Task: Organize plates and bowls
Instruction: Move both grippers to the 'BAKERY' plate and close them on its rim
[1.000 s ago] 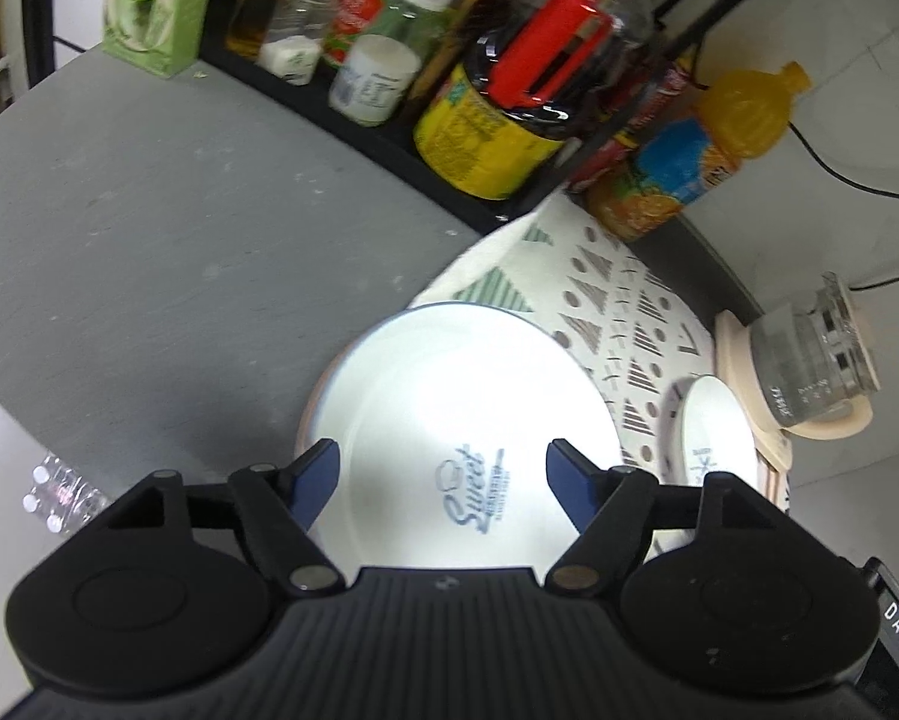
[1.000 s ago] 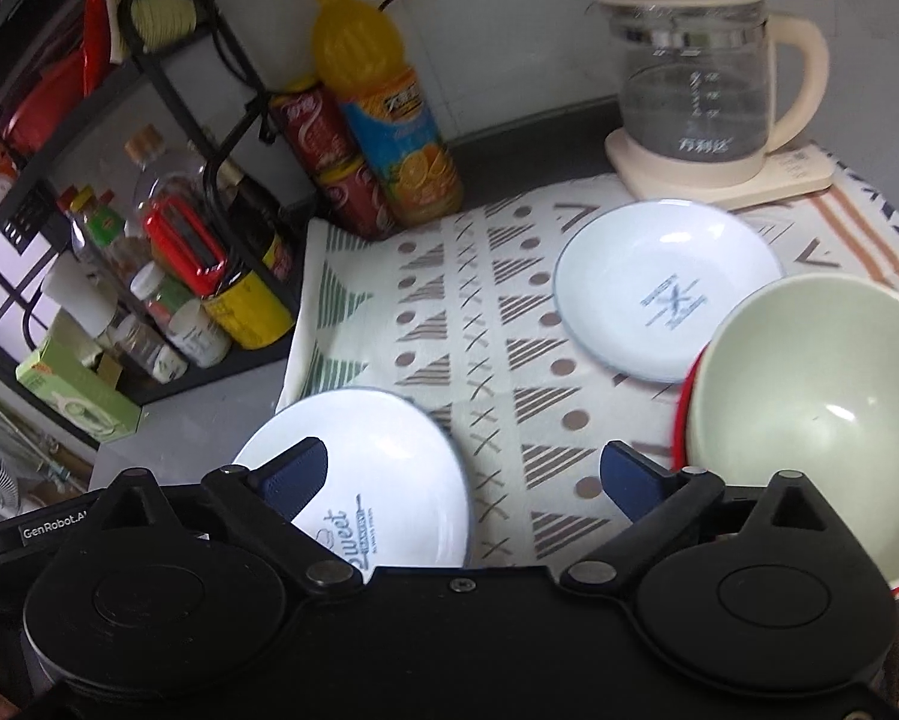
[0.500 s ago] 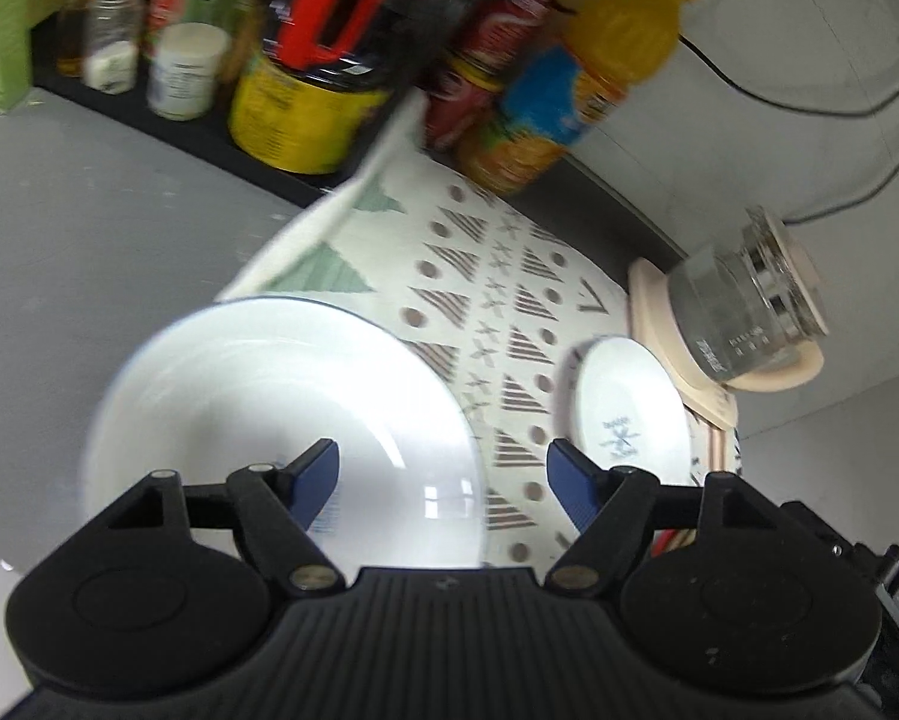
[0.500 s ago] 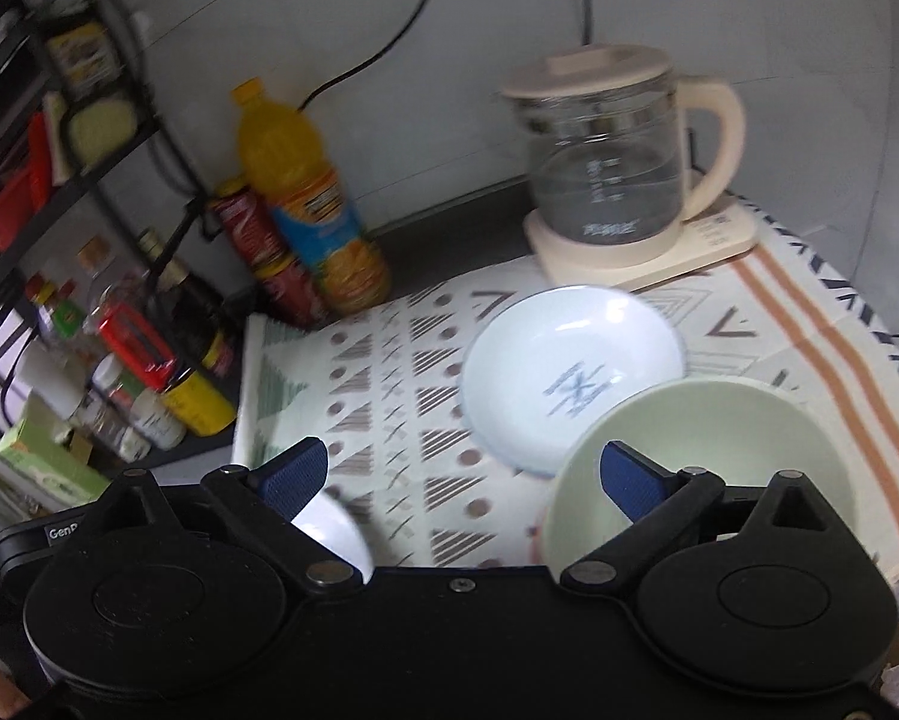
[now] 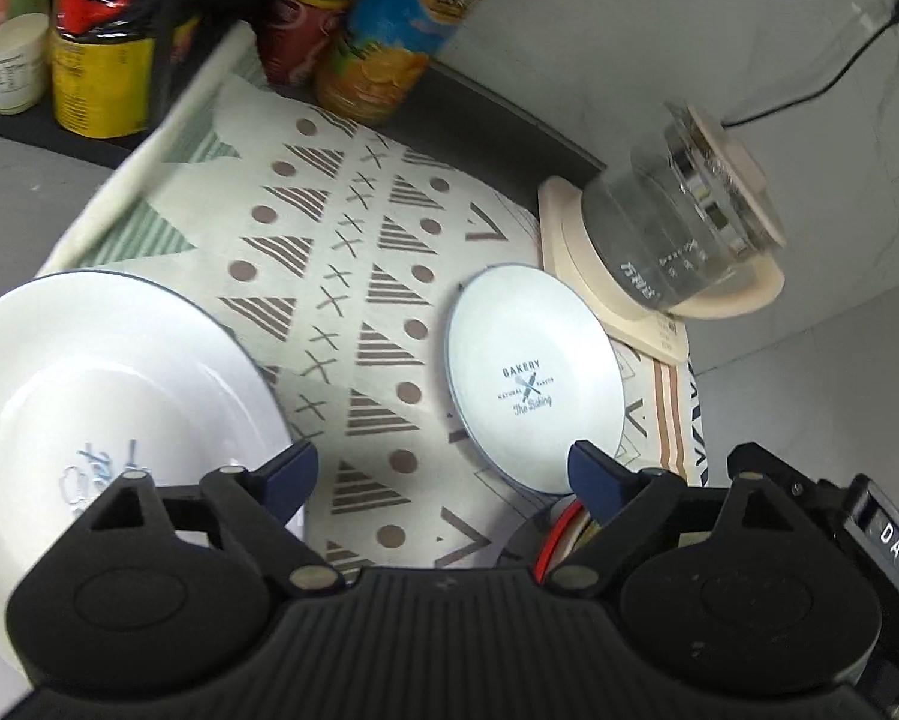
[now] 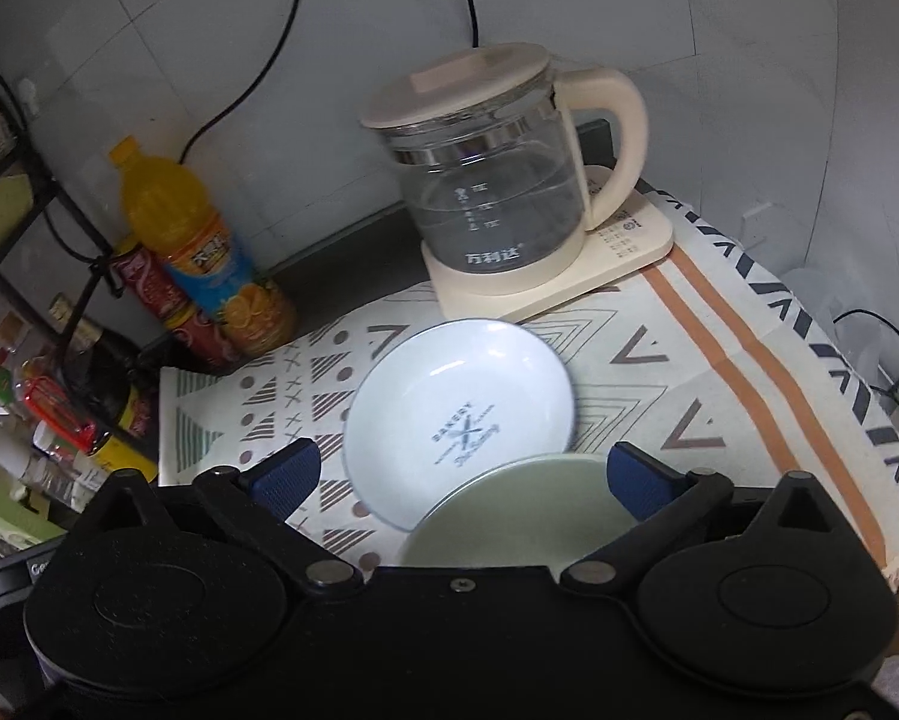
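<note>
A large white plate (image 5: 101,396) with blue script lies at the left of the patterned mat (image 5: 329,276). A smaller white plate (image 5: 533,372) printed "BAKERY" sits further right, near the kettle; the same small plate (image 6: 458,414) shows in the right wrist view. A pale green bowl (image 6: 527,522) with a red rim edge (image 5: 554,531) lies just below it. My left gripper (image 5: 443,468) hovers over bare mat between the two plates, its jaws opening with nothing between them. My right gripper (image 6: 461,471) is open above the small plate and the bowl's rim.
A glass kettle (image 6: 491,192) on a cream base stands at the back. An orange juice bottle (image 6: 197,252) and red cans (image 6: 149,282) stand against the wall. A black rack (image 5: 89,48) of jars and bottles borders the mat's left side. Cables run down the wall.
Both grippers have swung to the right across the counter. The large plate slid from the centre of the left wrist view to its left edge. The left jaws have widened.
</note>
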